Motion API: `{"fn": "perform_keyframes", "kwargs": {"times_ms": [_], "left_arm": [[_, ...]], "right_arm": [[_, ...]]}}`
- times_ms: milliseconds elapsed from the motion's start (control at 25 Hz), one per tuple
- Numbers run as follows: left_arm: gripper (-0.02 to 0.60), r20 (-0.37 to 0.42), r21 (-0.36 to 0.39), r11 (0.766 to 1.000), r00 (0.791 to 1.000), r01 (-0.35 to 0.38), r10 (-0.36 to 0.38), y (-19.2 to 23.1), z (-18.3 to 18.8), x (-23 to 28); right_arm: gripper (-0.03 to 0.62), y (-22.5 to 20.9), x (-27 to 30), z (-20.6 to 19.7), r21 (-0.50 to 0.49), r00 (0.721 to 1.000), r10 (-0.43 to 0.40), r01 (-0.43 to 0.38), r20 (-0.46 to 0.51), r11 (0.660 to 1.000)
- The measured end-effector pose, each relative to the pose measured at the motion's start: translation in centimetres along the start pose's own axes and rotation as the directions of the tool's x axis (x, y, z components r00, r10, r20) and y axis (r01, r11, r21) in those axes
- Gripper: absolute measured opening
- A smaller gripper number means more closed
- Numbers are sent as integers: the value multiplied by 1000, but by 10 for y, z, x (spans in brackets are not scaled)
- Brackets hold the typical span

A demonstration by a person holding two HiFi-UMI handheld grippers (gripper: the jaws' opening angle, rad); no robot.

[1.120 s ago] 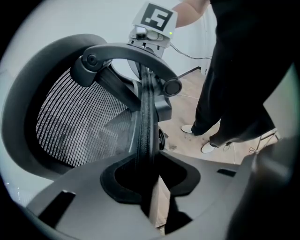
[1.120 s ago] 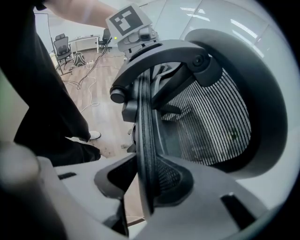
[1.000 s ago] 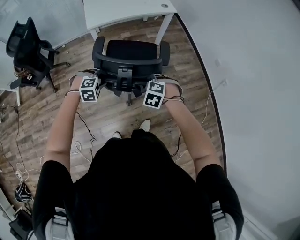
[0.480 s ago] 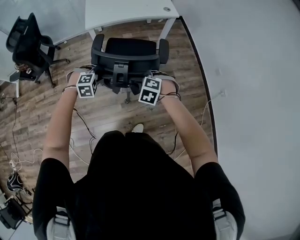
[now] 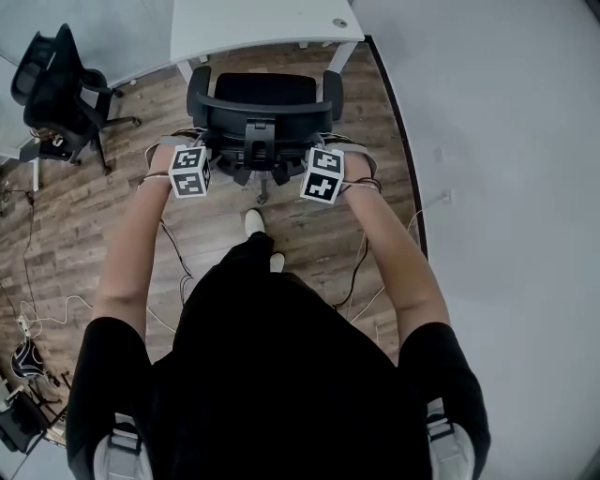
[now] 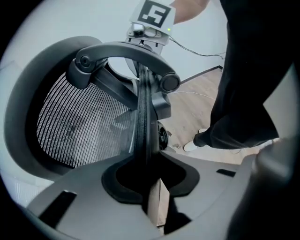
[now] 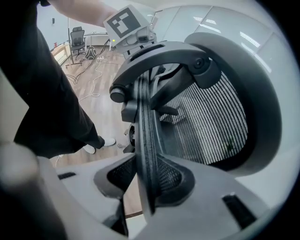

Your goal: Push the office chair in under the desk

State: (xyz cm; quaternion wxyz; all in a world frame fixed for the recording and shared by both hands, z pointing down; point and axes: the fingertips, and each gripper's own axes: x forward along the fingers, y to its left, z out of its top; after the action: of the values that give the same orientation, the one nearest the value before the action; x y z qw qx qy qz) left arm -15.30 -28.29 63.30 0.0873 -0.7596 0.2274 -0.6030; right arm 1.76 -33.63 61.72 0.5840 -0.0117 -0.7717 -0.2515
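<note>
Left hand-held gripper (image 6: 150, 185) and right hand-held gripper (image 7: 146, 185) both clamp the backrest rim of the black mesh-backed office chair (image 5: 263, 92); left jaws just tightened, right eased slightly. You've got the seat front near the white tabletop (image 5: 253, 21) edge, not under yet, so most of the push remains

Office chair (image 5: 263, 94) before desk (image 5: 253, 23)

The chair (image 5: 262, 112) has a matt black plastic frame, and its back is fine, ribbed, see-through mesh (image 6: 79, 126) cloth. Under the chair, the floor (image 5: 84, 216) is brown wood plank with a dull sheen. Beyond the chair, the desk (image 5: 253, 23) top is smooth and white. The left gripper (image 6: 149, 171) looks like matt grey plastic.
</note>
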Motion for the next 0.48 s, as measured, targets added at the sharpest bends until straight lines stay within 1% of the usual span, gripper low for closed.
{"fn": "perform_keyframes", "kwargs": {"times_ms": [240,480], "left_arm": [[81,3,-28,1000,1000,8,-8,2,6,4],[81,3,-55,998,1000,19,-19,16,12,11]], "right_arm": [[121,-10,4,-8,-8,1000,10,-10,-13,1000],[121,-28,7,-18,-20,999,26,-26,-26,999]]}}
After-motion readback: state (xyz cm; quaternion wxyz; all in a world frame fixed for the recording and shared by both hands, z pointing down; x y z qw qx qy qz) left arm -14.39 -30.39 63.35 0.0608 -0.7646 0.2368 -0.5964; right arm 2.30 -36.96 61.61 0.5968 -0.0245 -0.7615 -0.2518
